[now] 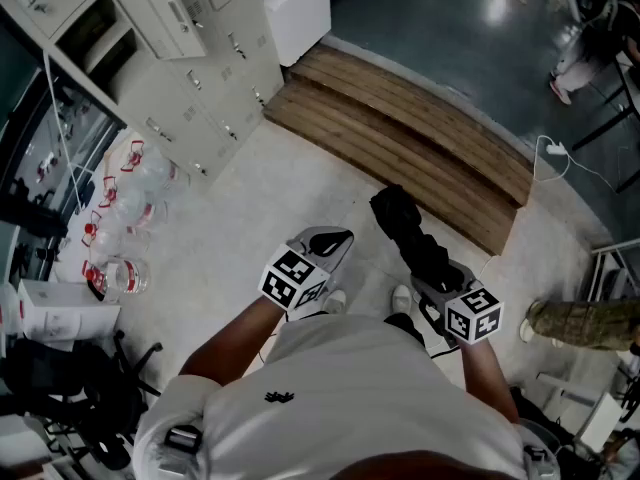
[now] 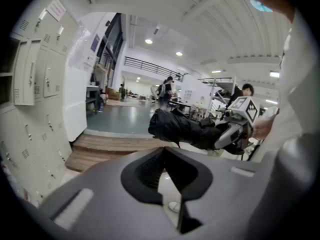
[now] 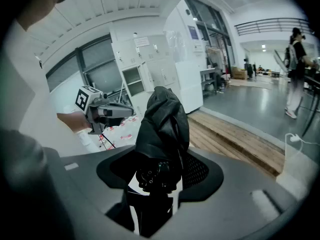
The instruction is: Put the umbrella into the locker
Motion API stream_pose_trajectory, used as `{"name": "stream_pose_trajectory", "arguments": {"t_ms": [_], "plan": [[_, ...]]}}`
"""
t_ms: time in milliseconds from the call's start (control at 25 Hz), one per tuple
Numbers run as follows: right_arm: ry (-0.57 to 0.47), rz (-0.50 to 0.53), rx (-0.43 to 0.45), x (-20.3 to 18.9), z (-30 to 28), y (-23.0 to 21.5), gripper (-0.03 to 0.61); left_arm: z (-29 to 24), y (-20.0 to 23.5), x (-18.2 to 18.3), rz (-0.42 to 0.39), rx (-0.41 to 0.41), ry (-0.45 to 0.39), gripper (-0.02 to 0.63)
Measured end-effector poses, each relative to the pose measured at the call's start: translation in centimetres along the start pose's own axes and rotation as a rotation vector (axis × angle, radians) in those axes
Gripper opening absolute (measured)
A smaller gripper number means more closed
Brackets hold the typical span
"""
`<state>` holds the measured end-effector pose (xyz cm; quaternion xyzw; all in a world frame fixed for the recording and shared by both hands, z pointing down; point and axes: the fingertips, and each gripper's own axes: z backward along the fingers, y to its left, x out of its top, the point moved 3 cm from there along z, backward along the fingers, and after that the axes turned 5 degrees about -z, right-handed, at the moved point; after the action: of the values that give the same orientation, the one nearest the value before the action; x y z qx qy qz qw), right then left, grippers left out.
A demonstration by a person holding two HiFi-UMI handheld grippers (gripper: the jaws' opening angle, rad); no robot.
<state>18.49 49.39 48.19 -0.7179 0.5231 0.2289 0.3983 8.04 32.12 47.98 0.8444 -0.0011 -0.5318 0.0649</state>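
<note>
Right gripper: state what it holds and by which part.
The right gripper is clamped on the folded black umbrella at its lower end, near the handle; the fabric sticks out ahead.

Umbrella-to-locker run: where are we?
Done: the folded umbrella is picked up, clamped in the right hand-held gripper. In hand: carrying it; the left hand-held gripper holds nothing. Left: cross the floor to the lockers and put it in the open compartment.

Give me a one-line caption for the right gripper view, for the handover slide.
Right gripper shut on a folded black umbrella, white lockers behind it, wooden step at right.
</note>
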Motion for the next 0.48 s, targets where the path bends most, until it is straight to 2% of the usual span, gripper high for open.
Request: {"name": "stream_pose_trajectory", "arguments": {"t_ms": [120, 200, 320, 480], "plan": [[0.029, 0.042, 0.080, 1.6, -2.5, -2.7, 0.242, -0.7, 1.5, -0.1, 0.017, 0.082, 0.013, 0.057], [0.057, 0.092, 0.140, 2.9, -3.7, -4.3, 0.242, -0.7, 1.9, -0.3, 0.071, 0.180, 0.013, 0.057], [0.094, 0.190, 0.228, 5.2, -4.4, -7.2, 0.242, -1.5, 0.0, 0.1, 0.156, 0.309, -0.011, 0.057], [0.129, 0.236, 0.307, 7.1, -5.5, -10.4, 0.242, -3.0, -3.1, 1.0, 0.215, 0.405, -0.016, 0.057]]}}
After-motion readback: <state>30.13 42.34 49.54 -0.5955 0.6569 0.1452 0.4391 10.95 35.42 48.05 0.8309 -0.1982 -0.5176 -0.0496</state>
